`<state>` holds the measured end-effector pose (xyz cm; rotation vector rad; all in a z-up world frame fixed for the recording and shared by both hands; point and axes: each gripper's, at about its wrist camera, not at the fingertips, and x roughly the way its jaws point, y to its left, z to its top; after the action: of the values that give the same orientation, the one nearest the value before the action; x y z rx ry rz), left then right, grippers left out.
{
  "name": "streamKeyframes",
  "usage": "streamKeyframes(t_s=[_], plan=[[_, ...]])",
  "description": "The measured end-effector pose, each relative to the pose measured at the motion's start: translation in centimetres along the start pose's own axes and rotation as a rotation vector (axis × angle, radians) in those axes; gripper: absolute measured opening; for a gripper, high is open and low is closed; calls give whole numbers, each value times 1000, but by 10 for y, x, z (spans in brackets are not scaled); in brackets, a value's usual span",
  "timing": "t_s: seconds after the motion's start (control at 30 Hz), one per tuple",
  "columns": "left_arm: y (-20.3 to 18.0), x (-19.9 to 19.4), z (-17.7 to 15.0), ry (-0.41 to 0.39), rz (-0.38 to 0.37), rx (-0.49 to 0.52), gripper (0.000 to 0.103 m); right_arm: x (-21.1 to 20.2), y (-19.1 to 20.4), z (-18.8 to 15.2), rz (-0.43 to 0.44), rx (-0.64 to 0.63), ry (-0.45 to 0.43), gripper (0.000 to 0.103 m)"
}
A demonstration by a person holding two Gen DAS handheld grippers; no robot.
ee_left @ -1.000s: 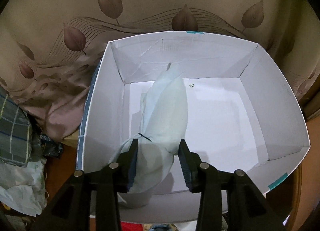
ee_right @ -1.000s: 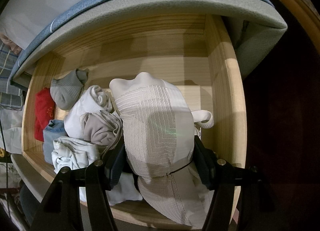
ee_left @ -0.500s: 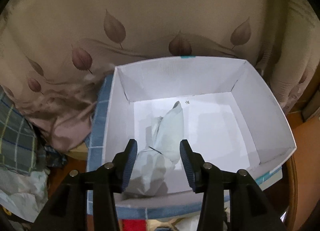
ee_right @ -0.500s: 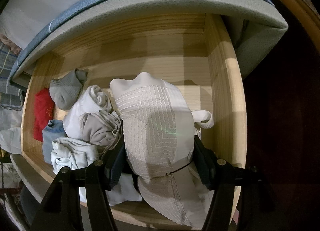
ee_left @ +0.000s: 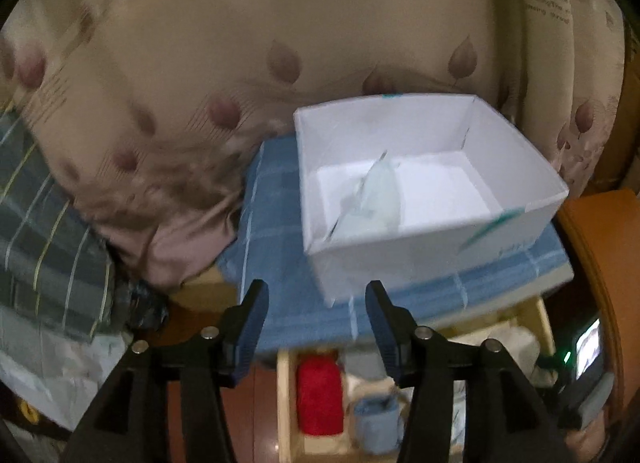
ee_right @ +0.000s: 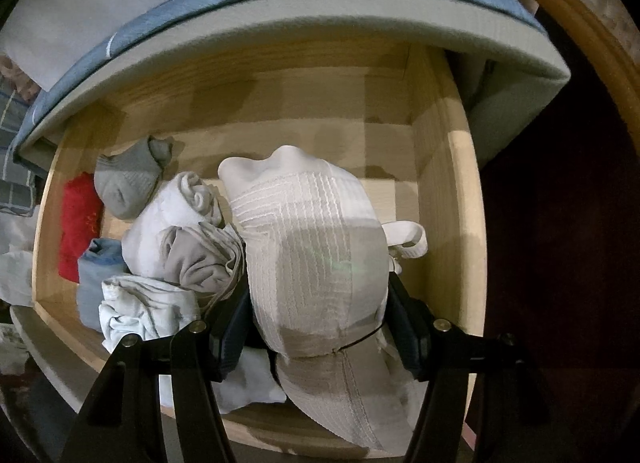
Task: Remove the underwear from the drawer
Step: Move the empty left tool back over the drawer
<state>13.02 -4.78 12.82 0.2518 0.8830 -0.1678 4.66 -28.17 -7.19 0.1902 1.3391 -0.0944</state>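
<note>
While the wooden drawer (ee_right: 444, 191) is standing open with rolled garments inside, the white box (ee_left: 520, 183) is holding a pale blue underwear piece (ee_left: 376, 199). The left hand-held gripper (ee_left: 316, 327) has just been opening, jaws empty. The right hand-held gripper (ee_right: 320, 327) is clamping a white ribbed underwear bundle (ee_right: 312, 247) inside the drawer.

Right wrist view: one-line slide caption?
Right gripper clamps a white ribbed garment in the wooden drawer beside rolled underwear.
</note>
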Motion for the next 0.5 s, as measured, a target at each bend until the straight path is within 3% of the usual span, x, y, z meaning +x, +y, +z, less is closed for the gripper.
streamKeyframes(t_s=[0.23,0.5], plan=[[27,19,-76,77,39,-134,52,-19,-2,-4,-7,-4,-91,58],[15,54,-134,167,43,-196,52,-49,-7,-5,19,-13,-178,57]])
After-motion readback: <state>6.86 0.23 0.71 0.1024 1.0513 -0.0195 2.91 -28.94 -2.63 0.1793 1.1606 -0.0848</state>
